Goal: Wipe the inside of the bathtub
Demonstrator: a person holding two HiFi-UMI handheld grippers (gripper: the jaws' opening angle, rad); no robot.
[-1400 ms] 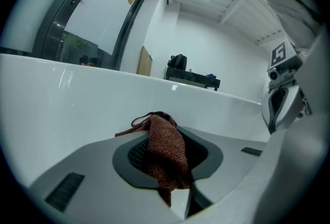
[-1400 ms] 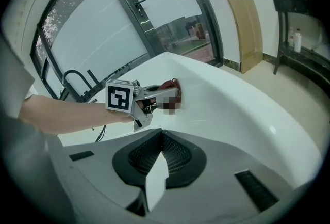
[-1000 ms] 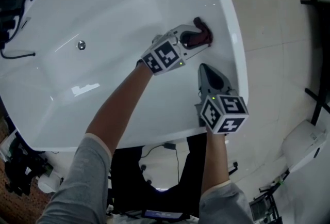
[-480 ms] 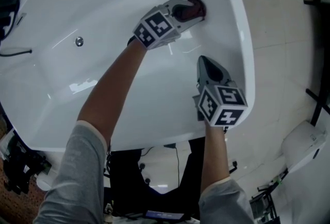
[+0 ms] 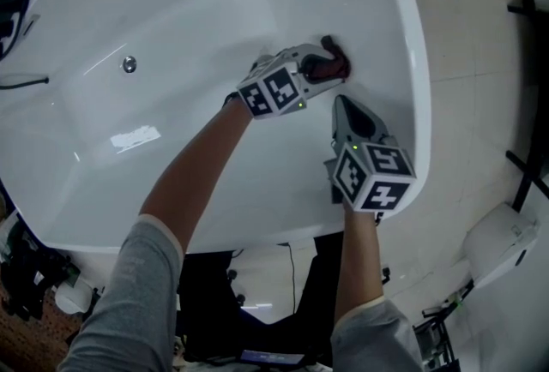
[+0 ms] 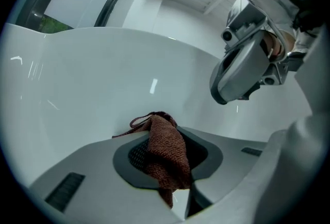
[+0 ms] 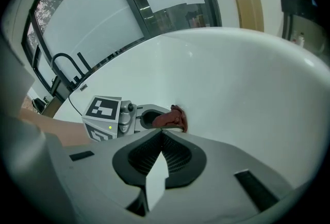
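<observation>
The white bathtub [image 5: 171,10] fills the head view. My left gripper [image 5: 322,69] is low on the tub's inner right wall, shut on a dark red woven cloth [image 5: 336,62] that presses against the wall. In the left gripper view the cloth [image 6: 166,153] hangs bunched between the jaws against the tub's white surface [image 6: 93,94]. My right gripper [image 5: 341,106] hovers just nearer, by the tub's right rim [image 5: 413,62], with its jaws shut on nothing. The right gripper view shows the left gripper [image 7: 154,118] and the cloth [image 7: 174,117] ahead of it.
A round metal drain [image 5: 129,64] sits in the tub floor to the left. Tiled floor [image 5: 480,62] lies right of the tub, with black stand legs [image 5: 527,165] and a white device [image 5: 502,242]. A black cable [image 5: 17,83] lies at the tub's left edge.
The left gripper swept the cloth up the wall to the far side, then back down nearer. The right gripper has barely moved.
</observation>
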